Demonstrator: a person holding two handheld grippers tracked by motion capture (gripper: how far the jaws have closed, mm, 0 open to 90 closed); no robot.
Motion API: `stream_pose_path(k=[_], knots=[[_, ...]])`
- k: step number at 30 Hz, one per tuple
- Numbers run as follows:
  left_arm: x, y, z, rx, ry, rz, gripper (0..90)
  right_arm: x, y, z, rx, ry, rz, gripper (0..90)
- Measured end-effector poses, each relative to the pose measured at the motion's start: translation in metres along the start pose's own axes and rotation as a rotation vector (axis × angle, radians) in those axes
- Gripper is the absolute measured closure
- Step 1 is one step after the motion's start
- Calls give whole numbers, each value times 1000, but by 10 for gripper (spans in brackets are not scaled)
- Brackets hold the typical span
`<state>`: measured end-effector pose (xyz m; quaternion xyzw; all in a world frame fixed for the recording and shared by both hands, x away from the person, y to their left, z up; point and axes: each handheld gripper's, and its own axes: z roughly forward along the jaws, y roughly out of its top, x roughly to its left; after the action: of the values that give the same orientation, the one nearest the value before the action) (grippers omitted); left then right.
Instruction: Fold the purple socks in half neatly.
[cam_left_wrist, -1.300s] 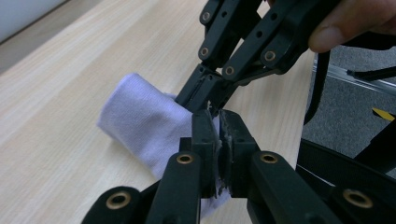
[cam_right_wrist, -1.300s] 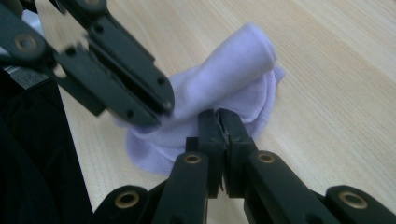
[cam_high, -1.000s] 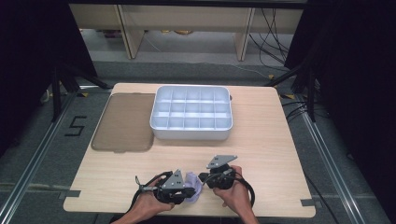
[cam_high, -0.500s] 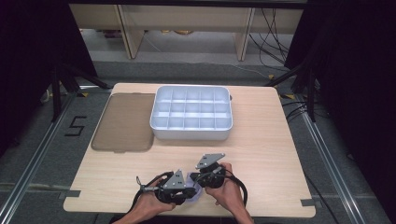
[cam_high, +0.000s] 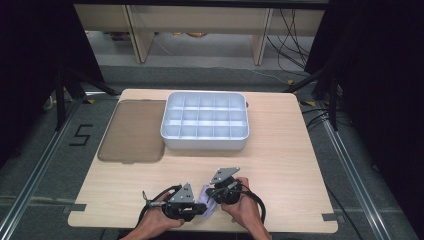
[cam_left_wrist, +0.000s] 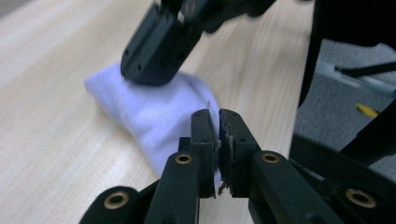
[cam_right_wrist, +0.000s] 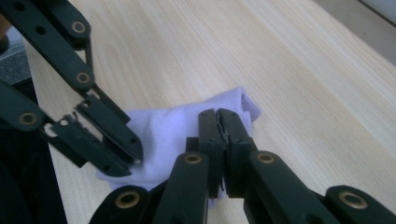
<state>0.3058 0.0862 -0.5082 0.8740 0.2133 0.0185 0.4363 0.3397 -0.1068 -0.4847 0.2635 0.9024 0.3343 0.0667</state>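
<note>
Table (cam_high: 280, 150): pale wood-grain top, smooth, matt. Cloth (cam_right_wrist: 173, 130): soft white fabric with a fine nap, folded, lying under and between the 2 sets of jaws. Left gripper (cam_left_wrist: 218, 126) and right gripper (cam_right_wrist: 218, 122): matt black plastic jaws with brass-coloured rivets. Tray (cam_high: 205, 142): smooth white plastic, slight sheen. Lid (cam_high: 132, 130): smoky translucent plastic, flat.

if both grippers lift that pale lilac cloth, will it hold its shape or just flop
The pale lilac cloth will likely flop: it lies soft and rumpled on the light wooden table. It looks thin, so probably light. Pinched by the left gripper and right gripper, its middle should sag between them.
</note>
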Motion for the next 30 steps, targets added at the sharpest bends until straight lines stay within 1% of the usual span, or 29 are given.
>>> stream_pose_path(k=[1, 2, 3, 4, 5, 6, 7, 8, 9, 10, 11, 13, 14, 15, 16, 17, 18, 19, 20, 21, 22, 23, 24, 25, 26, 27, 28, 29, 30], knots=[[1, 1, -1, 6, 9, 28, 846, 1, -1, -1, 8, -6, 25, 886], [1, 1, -1, 5, 18, 37, 845, 2, -2, 0, -1, -14, 32, 886], [0, 0, -1, 2, 22, 18, 845, 2, -2, -2, 10, -8, 24, 886], [2, 0, -2, 7, 26, 25, 844, 1, -3, -2, 1, -18, 26, 886], [5, 0, -4, 18, 38, 28, 844, -1, -4, -3, 6, -2, 2, 886], [6, 0, -4, 15, 49, 29, 844, 0, -5, -5, 12, -5, 32, 886], [9, 0, -6, 18, 74, 40, 843, 1, -6, -5, 0, -9, 28, 886], [11, -1, -6, 8, 76, 31, 842, 1, -7, -6, 12, -11, 31, 886], [13, -1, -6, 13, 83, 37, 841, 2, -7, -8, 18, -5, 20, 885], [14, -1, -7, 12, 82, 23, 841, 3, -8, -9, 23, -1, 26, 877], [13, -1, -6, 2, 79, 6, 841, 3, -8, -9, 14, -4, 20, 849], [13, -1, -6, 13, 87, 32, 838, 2, -9, -11, 2, -7, 36, 755], [13, -1, -6, 13, 89, 31, 837, 2, -9, -13, -4, -24, 43, 732], [14, -1, -6, 9, 86, 34, 837, 1, -8, -14, -21, -27, 40, 707], [15, -1, -6, 9, 79, 47, 837, -1, -7, -14, -32, -56, 32, 692], [14, -1, -6, 8, 81, 43, 837, -2, -6, -16, -18, -70, 26, 683], [14, -2, -6, 12, 90, 34, 836, -2, -6, -16, -16, -67, 38, 664], [13, -2, -6, 6, 84, 30, 836, -2, -6, -15, -20, -69, 47, 629], [14, -1, -6, 11, 84, 51, 835, -2, -6, -10, -38, -67, 69, 597], [12, -1, -6, 6, 83, 31, 835, -3, -6, -7, -19, -64, 85, 584], [12, -1, -5, 4, 82, 25, 834, -3, -6, -4, -3, -65, 93, 559], [14, -1, -6, 12, 79, 63, 833, -4, -5, -3, 27, -50, 116, 559], [14, -1, -6, 14, 84, 58, 832, -6, -6, 1, 9, -53, 123, 558], [14, -1, -6, 12, 84, 61, 830, -6, -5, -1, 42, -43, 150, 553], [13, -1, -6, 11, 85, 32, 828, -7, -6, 0, 40, -29, 162, 542], [13, -2, -6, 10, 86, 36, 826, -9, -8, 2, 27, -20, 192, 541], [14, -1, -6, 12, 85, 57, 826, -11, -9, 1, 32, -12, 194, 541], [12, -2, -6, 3, 82, 33, 825, -11, -10, 1, 36, 3, 233, 541], [12, -2, -6, 3, 82, 33, 824, -14, -11, 2, 26, 4, 223, 541]])
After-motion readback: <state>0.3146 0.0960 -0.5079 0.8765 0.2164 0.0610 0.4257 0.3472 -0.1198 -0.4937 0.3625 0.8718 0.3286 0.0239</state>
